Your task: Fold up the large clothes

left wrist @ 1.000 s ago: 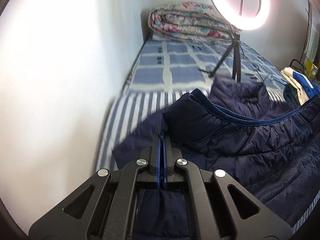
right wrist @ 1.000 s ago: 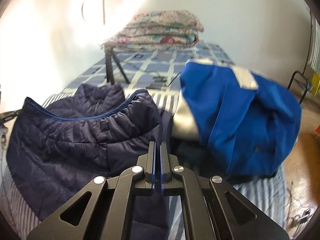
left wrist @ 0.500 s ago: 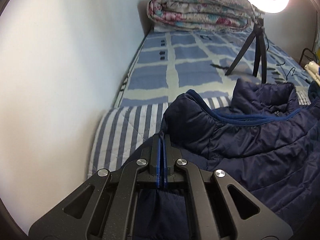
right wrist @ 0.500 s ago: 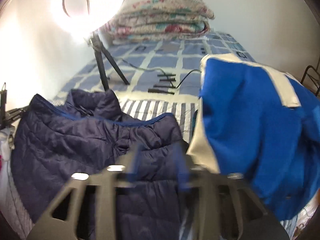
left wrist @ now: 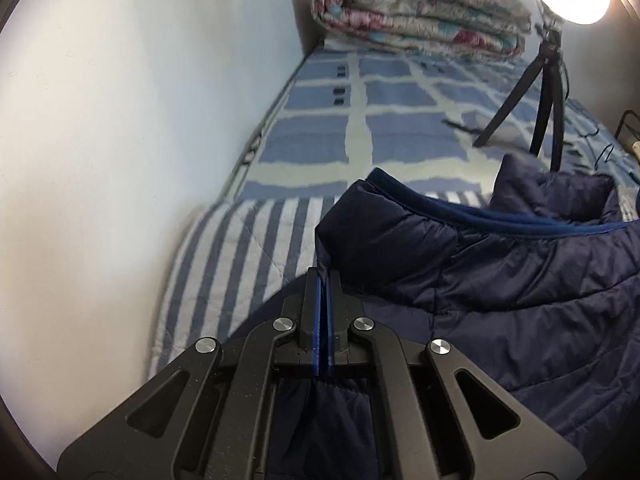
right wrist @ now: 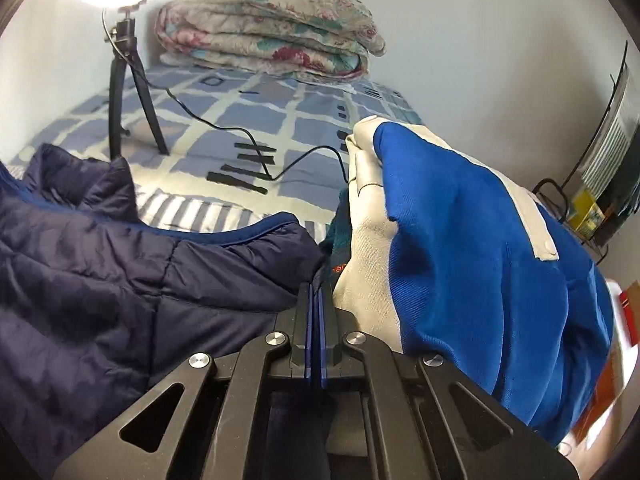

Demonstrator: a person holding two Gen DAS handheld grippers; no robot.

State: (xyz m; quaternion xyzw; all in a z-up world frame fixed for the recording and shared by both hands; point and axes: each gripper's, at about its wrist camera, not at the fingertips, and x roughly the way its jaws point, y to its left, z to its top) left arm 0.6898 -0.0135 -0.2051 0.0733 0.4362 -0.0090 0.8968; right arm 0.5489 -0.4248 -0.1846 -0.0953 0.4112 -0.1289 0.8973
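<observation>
Left and right wrist views of a navy quilted jacket (left wrist: 500,280) lying on a bed (left wrist: 360,136), which serves as the landmark here. The jacket spreads across the near, striped end of the bed, its blue-edged hem raised in a fold and its collar (left wrist: 552,192) toward the bed's middle.

Left gripper (left wrist: 323,276): clenched on a corner of the jacket. Navy fabric runs between the two pressed-together fingers and hangs down behind them, while the bulk of the garment extends to the right of the gripper, on the side of the bed away from the wall (left wrist: 120,120).

Right gripper (right wrist: 316,290): likewise clamped on the opposite corner of the jacket (right wrist: 120,280), with dark fabric pinched between the fingers. The rest of the jacket lies to the gripper's left. Just to its right, touching the jacket's corner, rests a bright blue and cream garment (right wrist: 480,240) heaped on the bed's near edge.

At the far end of the bed: a folded floral quilt (right wrist: 272,32). A ring light on a tripod (right wrist: 124,92) stands on the checked bedspread beyond the jacket's collar, its cable (right wrist: 248,140) trailing across the bed.
</observation>
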